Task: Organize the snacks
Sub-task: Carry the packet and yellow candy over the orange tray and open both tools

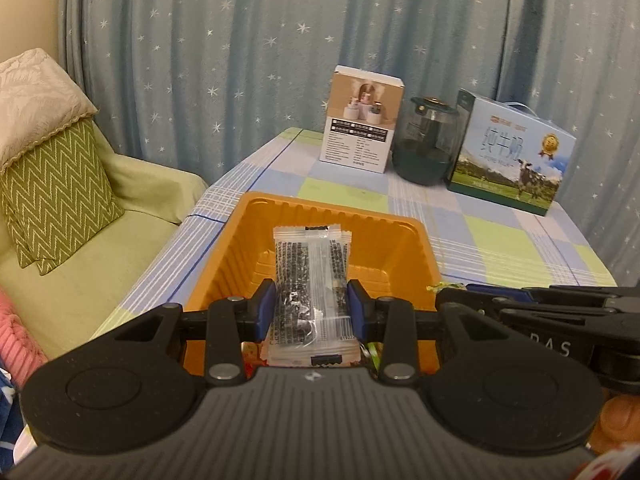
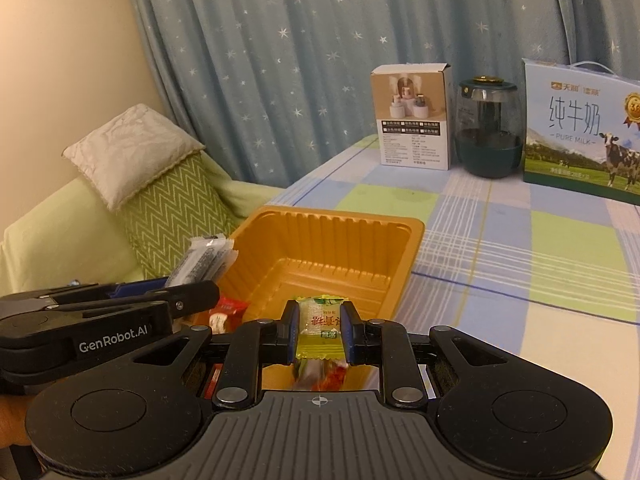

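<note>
Both pairs of jaws are pinching wrapped snacks: the left gripper (image 1: pixel 311 312) clamps a long clear packet with black print (image 1: pixel 308 280), the right gripper (image 2: pixel 319 338) clamps a small yellow-green candy packet (image 2: pixel 320 330).

Largest first: the checked tablecloth (image 2: pixel 540 248) carries everything; at twelve to two o'clock in the right wrist view stand a milk carton (image 2: pixel 584 132), a dark glass jar (image 2: pixel 489 130) and a white product box (image 2: pixel 414 118), well apart from the work; the orange tray (image 2: pixel 332 252) sits at twelve o'clock just ahead of both grippers, its floor bare at the far end; a red-wrapped snack (image 2: pixel 228 312) lies near its near-left corner, though whether inside or beside the rim I cannot tell.

The step in hand looks like placing both packets into the tray; to do it well, lower each one at a time so the grippers, already side by side, do not knock together; lay the long packet flat along the tray's length, since it juts past the fingers and may catch the ribbed wall; release the candy only once it is over the floor, as it is light and could bounce off the rim.
</note>
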